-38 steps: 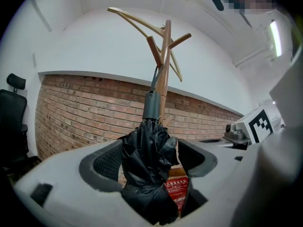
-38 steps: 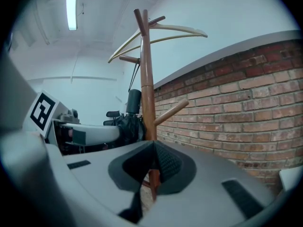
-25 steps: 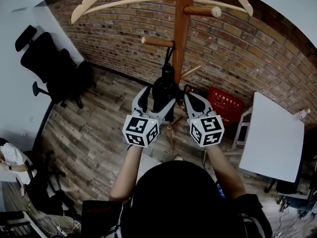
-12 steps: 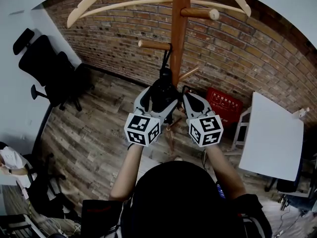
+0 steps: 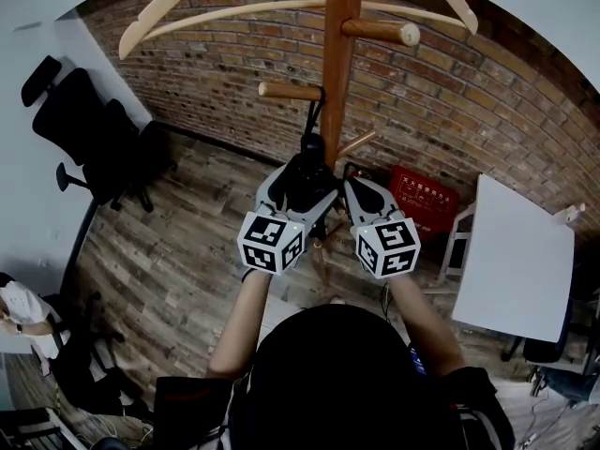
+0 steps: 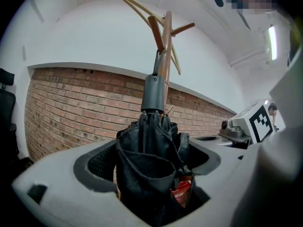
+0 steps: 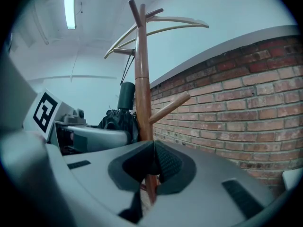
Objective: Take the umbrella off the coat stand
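A black folded umbrella (image 5: 309,169) hangs by its strap from a low peg (image 5: 289,90) of the wooden coat stand (image 5: 339,54). My left gripper (image 5: 298,187) is shut on the umbrella's bundled fabric (image 6: 150,145), below its grey handle (image 6: 154,92). The strap still loops over the peg (image 6: 155,34). My right gripper (image 5: 354,187) is just right of the umbrella, beside the pole. In the right gripper view its pads meet, so the right gripper (image 7: 154,161) is shut on nothing, with the pole (image 7: 141,79) behind it.
Curved hanger arms (image 5: 216,12) spread from the top of the stand. A brick wall (image 5: 469,92) stands behind it. A red crate (image 5: 427,200) sits by the stand's foot, a white table (image 5: 520,261) at the right, a black office chair (image 5: 94,129) at the left.
Both grippers and the umbrella have edged slightly up and closer to the stand. The left gripper's hold on the umbrella is unchanged, and the strap stays on the peg.
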`<state>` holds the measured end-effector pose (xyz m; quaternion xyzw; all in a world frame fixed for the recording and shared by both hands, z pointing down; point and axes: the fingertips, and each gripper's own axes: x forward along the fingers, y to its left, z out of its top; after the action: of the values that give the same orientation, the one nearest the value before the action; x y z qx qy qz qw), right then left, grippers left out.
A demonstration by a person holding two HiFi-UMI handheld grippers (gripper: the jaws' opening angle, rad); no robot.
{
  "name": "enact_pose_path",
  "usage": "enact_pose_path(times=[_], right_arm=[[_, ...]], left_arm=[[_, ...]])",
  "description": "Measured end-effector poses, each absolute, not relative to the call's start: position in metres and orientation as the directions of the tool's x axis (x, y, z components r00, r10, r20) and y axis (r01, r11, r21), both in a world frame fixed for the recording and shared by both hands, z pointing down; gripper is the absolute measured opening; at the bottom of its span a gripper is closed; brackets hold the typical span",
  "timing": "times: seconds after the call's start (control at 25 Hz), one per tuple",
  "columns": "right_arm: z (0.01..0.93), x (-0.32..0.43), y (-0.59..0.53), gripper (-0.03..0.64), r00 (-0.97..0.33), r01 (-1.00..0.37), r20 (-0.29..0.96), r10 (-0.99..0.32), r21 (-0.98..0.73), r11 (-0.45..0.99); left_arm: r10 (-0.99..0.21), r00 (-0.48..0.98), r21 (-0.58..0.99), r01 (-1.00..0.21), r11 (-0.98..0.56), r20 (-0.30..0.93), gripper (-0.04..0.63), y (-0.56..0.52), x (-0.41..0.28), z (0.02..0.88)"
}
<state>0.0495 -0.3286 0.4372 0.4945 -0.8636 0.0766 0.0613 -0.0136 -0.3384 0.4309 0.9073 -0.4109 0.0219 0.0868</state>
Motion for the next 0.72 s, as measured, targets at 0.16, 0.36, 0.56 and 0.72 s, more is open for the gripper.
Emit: enact_pose_path(times=[0.16,0.36,0.56,0.72], right_arm=[[0.4372,0.0506,-0.3322,0.029,-0.501,-0.865,0.183,-0.846,-0.075,0.496],[0.4398,0.055,-0.3351,0.029,-0.495,-0.869,0.189,-0.848,-0.079,0.489],[0.441,0.0582,-0.3368,0.029,-0.492,-0.871,0.193,-0.849,-0.083,0.485],[0.4411,0.0571,-0.3367,0.029,-0.494,-0.869,0.196,-0.847,-0.083,0.488]], left_arm=[[-0.731,0.672,0.134,-0.74,-0.659,0.121,0.414,-0.3428,-0.0098,0.4319],[-0.728,0.675,0.125,-0.738,-0.663,0.12,0.413,-0.3458,-0.0087,0.432],[-0.729,0.672,0.129,-0.74,-0.66,0.13,0.365,-0.3459,-0.0092,0.4319],[-0.731,0.666,0.126,-0.746,-0.654,0.152,0.302,-0.3461,-0.0111,0.4325]])
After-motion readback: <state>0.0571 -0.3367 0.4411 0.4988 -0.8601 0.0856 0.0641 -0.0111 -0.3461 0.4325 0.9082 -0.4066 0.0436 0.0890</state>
